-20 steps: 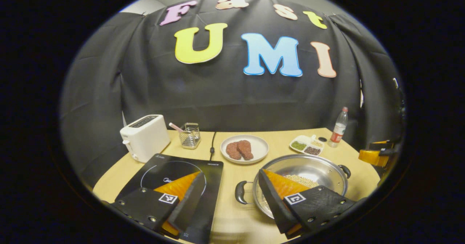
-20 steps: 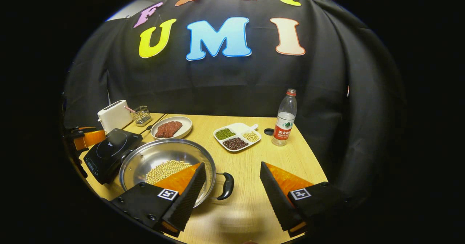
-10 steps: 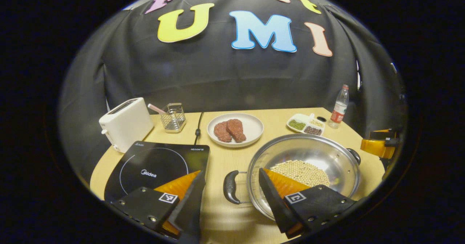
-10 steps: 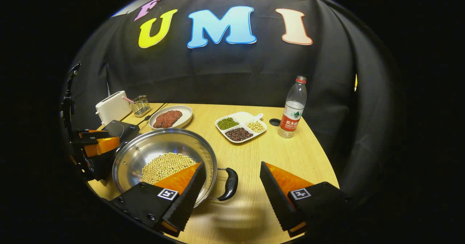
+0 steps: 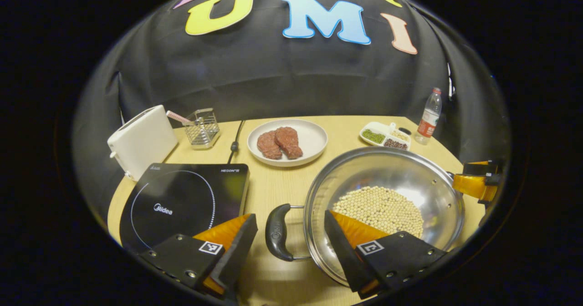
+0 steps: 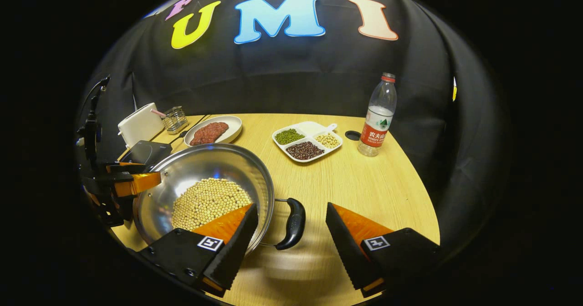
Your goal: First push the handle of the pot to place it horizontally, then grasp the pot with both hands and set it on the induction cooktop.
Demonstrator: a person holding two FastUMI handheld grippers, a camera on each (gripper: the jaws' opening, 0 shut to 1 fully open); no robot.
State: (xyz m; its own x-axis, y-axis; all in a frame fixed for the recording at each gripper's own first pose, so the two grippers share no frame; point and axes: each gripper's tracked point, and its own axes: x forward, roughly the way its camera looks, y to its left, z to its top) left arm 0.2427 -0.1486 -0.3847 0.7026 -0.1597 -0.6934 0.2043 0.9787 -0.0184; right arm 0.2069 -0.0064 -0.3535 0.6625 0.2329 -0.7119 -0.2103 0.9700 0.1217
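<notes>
Both grippers have descended and advanced toward the pot [image 5: 387, 196] over the last second; each black handle now lies between a pair of jaws, where it previously sat ahead of them. The pot stands on the bench [image 6: 364, 183], to the right of the induction cooktop [image 5: 182, 201] and off its surface, with a layer of pale beans [image 6: 207, 201] on its floor.

Left gripper [image 5: 289, 251]: jaws wide, straddling the left handle [image 5: 275, 233] without contact; the right-hand finger overlaps the pot rim in the left gripper view.

Right gripper [image 6: 291, 247]: jaws wide, straddling the right handle [image 6: 291, 224] without contact; its left-hand finger overlaps the pot rim in the right gripper view. The left gripper appears at the far side of the pot in that view.

Behind the pot: a white plate with two pieces of meat [image 5: 288, 141], a divided dish of green, dark and pale beans [image 6: 307, 141], and an upright water bottle [image 6: 378, 117]. Behind the cooktop: a white toaster [image 5: 141, 140] and a wire basket [image 5: 202, 126].
</notes>
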